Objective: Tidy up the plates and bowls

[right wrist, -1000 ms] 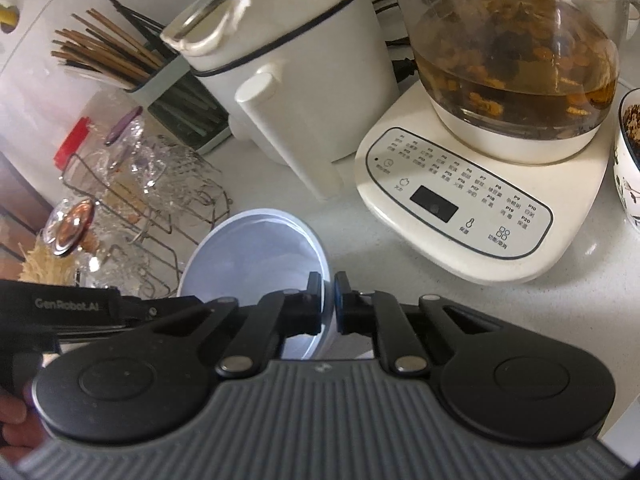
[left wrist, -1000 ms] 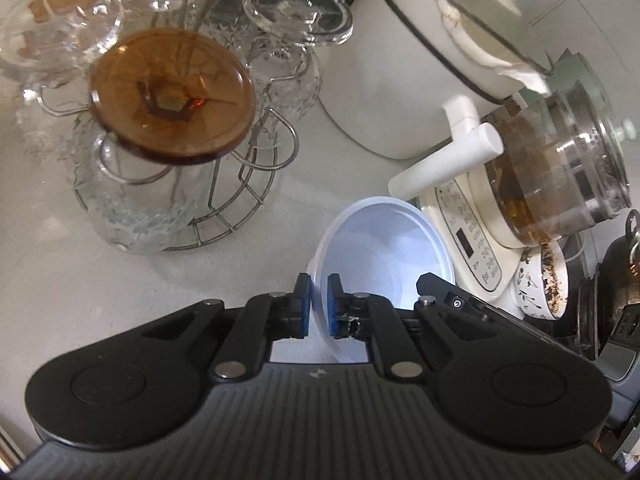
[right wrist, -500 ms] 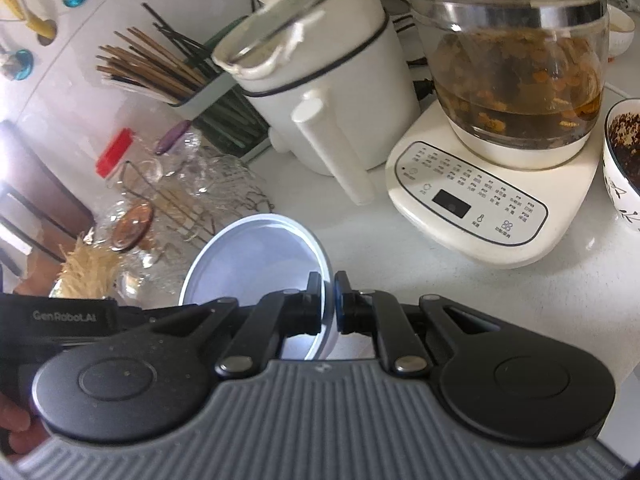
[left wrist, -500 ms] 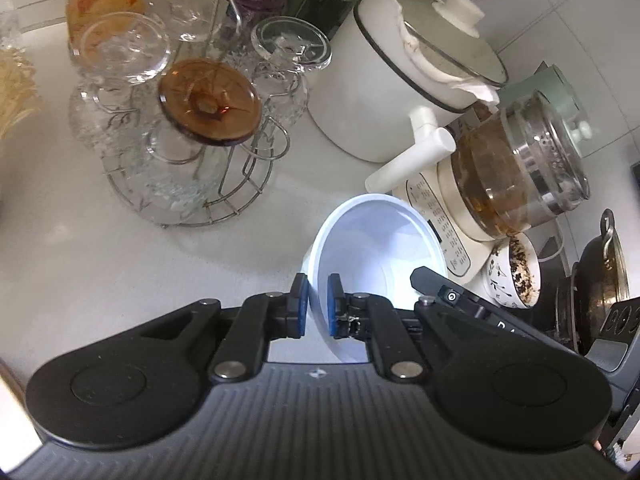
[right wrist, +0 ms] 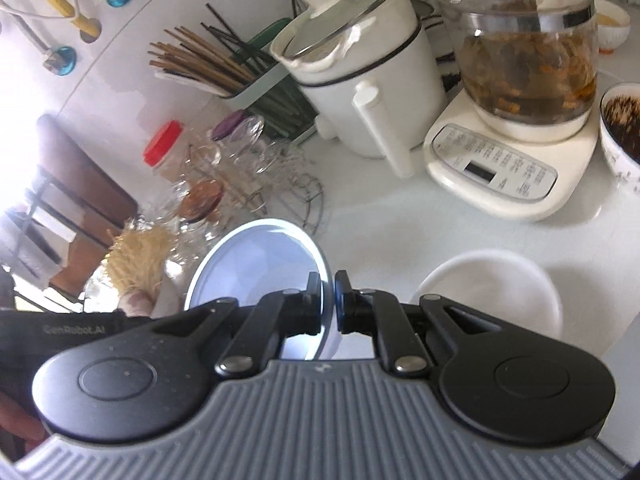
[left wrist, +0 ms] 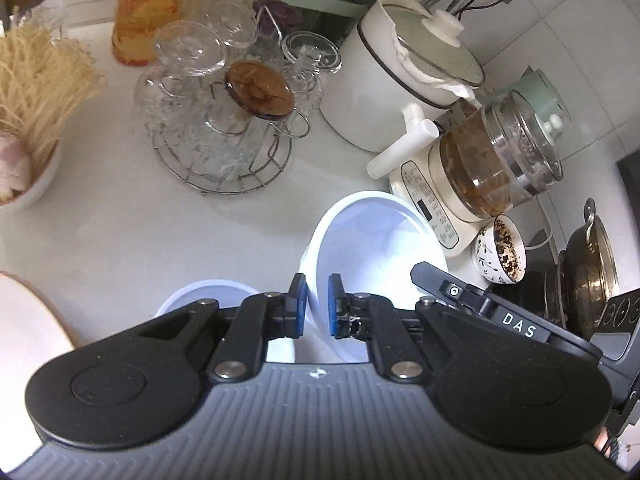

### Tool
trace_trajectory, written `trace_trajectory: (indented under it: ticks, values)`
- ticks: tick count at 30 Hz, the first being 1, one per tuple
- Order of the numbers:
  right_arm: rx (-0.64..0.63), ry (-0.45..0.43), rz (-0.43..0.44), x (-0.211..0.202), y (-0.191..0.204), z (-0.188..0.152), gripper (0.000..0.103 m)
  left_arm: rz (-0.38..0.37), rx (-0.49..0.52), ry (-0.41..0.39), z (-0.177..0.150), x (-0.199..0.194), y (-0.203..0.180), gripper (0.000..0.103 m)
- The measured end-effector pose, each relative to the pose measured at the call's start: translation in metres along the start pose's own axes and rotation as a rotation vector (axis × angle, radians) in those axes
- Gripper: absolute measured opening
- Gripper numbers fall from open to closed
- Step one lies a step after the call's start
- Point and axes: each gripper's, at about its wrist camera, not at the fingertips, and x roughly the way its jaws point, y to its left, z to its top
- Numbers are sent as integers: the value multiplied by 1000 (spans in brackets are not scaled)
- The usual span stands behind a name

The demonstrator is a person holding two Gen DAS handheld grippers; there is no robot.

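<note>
Landmark: cream electric kettle base with glass pot point(left wrist: 472, 184), standing on the white counter point(left wrist: 120, 240).
Noodle bowl point(left wrist: 24, 184): sitting far left of the kettle base, holding pale dried noodles.
Wire glass rack point(left wrist: 224, 132): standing left of the kettle base, carrying upturned clear glasses.
Left gripper point(left wrist: 318, 306): pinching the near rim of the white plastic bowl point(left wrist: 376, 240), fingers narrow, rim between the pads.
White plastic bowl: hanging tilted, just left of and below the kettle base.
Right gripper point(right wrist: 328, 304): clamping the same bowl's opposite rim, fingers nearly together.
Second white bowl point(right wrist: 492, 292): resting on the counter in front of the kettle base.
Patterned cup point(left wrist: 500, 252): sitting just beside the kettle base.
</note>
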Motion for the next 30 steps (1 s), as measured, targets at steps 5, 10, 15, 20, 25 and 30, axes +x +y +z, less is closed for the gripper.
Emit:
trace_trajectory:
  ticks: [5,10,15,20,25,30]
  values:
    - [-10,-11,6,-6,13,-8,9,-7,1,-26,-8,-16,9,11]
    - [-27,-19,17,-12,25,-15,9,-10,7,-57,-15,-33,16,11]
    - [-36,-13,40,-13,33,-22,9,-3,-10,-79,-27,-46,27,11]
    - [-68,21,45,-3,41,-29,9,17,-37,-81,-39,-48,40,11]
    - [-96,82,35,9,45,-39,9,41,-67,-72,-49,-44,53,11]
    - [-105,130,37,22,48,-43,9,59,-103,-67,-54,-40,65,11]
